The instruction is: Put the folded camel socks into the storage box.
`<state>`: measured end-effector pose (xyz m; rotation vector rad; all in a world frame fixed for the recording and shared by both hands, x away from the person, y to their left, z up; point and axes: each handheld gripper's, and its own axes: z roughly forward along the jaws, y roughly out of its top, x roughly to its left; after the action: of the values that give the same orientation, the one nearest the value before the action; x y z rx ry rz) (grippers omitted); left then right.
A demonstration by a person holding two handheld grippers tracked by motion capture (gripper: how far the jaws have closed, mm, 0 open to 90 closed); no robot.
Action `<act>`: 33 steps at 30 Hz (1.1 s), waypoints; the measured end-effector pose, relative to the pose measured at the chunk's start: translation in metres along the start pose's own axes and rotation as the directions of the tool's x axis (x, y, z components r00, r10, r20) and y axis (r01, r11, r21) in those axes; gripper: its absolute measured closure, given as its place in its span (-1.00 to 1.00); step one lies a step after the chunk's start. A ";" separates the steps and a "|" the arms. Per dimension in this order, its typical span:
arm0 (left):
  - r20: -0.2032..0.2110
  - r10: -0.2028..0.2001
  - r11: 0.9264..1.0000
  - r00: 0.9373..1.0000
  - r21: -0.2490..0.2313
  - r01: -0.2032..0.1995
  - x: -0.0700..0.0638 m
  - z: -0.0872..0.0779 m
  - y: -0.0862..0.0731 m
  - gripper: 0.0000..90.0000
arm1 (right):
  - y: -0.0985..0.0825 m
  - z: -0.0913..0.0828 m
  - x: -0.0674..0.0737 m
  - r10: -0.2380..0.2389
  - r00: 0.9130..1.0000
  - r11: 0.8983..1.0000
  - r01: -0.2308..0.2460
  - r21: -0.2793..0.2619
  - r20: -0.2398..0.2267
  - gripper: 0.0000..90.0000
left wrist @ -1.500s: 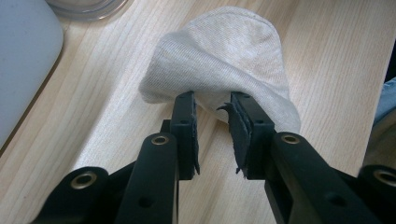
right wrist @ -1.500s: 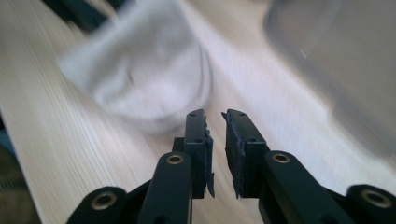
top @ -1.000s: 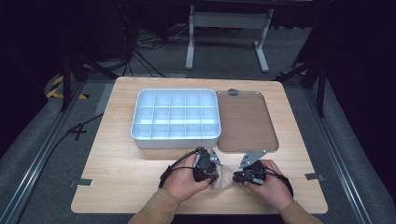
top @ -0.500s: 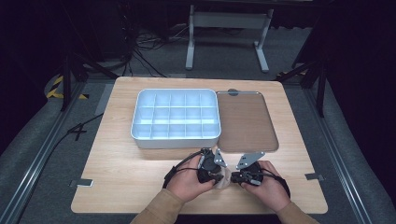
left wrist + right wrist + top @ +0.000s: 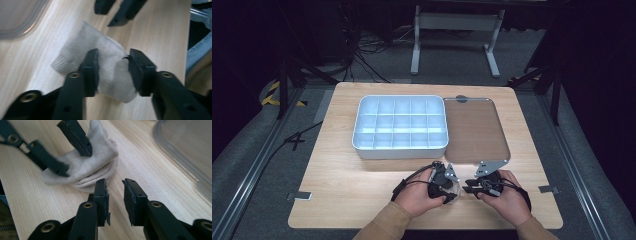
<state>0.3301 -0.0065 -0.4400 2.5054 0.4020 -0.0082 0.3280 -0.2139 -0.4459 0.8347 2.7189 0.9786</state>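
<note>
Your left claw (image 5: 112, 72) now straddles the folded cloth (image 5: 105, 62) with jaws parted; your right claw (image 5: 115, 195), also parted, has drawn back beside it.

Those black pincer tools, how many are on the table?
2. The left tool straddles a folded white cloth near the table's front edge; the right tool sits open beside the cloth.

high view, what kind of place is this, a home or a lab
Likely a lab recording station: a wooden table on dark flooring, loose cables and a metal stand behind it, and a person working handheld grippers.
</note>
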 end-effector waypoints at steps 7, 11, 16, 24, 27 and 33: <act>0.030 0.013 1.000 0.999 0.002 -0.013 0.002 0.000 -0.003 0.04 | 0.001 -0.001 0.001 0.021 1.000 0.999 -0.021 -0.049 0.010 0.41; 0.032 0.011 1.000 0.999 0.004 -0.012 0.002 0.001 -0.003 0.01 | 0.003 0.000 0.004 0.051 0.999 0.994 -0.050 -0.093 0.009 0.23; 0.026 0.014 1.000 1.000 0.004 -0.014 0.001 0.001 -0.003 -0.01 | 0.007 0.002 0.010 0.070 0.998 0.988 -0.068 -0.139 0.004 0.12; 0.035 0.004 1.000 0.999 0.004 -0.004 0.000 0.001 -0.003 -0.03 | 0.008 0.012 0.017 0.108 0.994 0.981 -0.109 -0.163 -0.018 0.03; 0.037 0.009 1.000 0.999 0.006 -0.009 0.001 0.001 -0.003 -0.04 | 0.008 0.015 0.017 0.116 0.993 0.980 -0.118 -0.162 -0.019 0.02; 0.035 0.002 1.000 0.999 0.008 -0.002 0.000 0.000 -0.004 -0.04 | 0.006 0.023 0.017 0.128 0.992 0.980 -0.129 -0.152 -0.020 -0.05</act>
<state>0.3295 -0.0035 -0.4424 2.5095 0.3858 -0.0523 0.3233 -0.1885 -0.4594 0.9889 2.5842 1.2022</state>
